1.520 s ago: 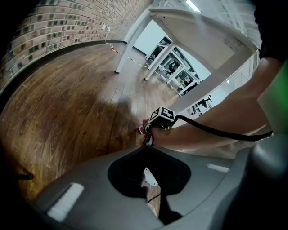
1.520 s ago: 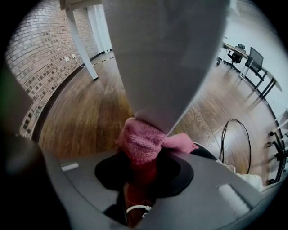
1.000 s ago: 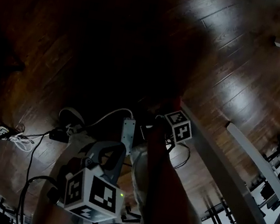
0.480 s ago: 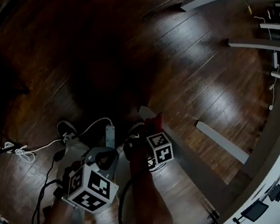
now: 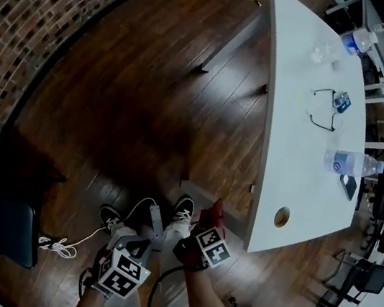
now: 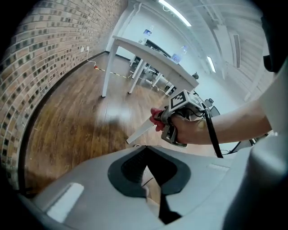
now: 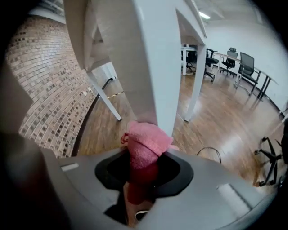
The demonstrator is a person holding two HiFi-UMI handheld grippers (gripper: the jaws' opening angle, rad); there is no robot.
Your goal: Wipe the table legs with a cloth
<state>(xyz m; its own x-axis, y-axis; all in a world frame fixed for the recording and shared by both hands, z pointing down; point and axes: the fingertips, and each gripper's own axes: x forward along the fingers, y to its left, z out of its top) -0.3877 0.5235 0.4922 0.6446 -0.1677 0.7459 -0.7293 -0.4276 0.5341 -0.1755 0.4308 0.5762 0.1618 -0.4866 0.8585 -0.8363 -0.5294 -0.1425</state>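
Note:
The white table (image 5: 291, 129) is seen from above in the head view, its near leg (image 5: 229, 217) slanting down by my hands. My right gripper (image 5: 208, 221) is shut on a pink-red cloth (image 5: 215, 210), which sits against that leg. In the right gripper view the cloth (image 7: 146, 141) bulges out of the jaws just below the white leg (image 7: 155, 67). My left gripper (image 5: 137, 243) hangs to the left, away from the leg, its jaws nearly together with nothing held. The left gripper view shows the right hand, the cloth (image 6: 156, 117) and the leg (image 6: 139, 132).
On the table lie a water bottle (image 5: 351, 163), glasses (image 5: 323, 109) and a phone (image 5: 347, 186). A power strip (image 5: 155, 219) and cables (image 5: 67, 245) lie on the wooden floor by the person's shoes. A dark chair (image 5: 12, 228) stands left, a brick wall (image 5: 24, 26) behind.
Both grippers have risen, and the head view has lifted from the dark floor under the table to above the tabletop. The cloth stays in the right gripper.

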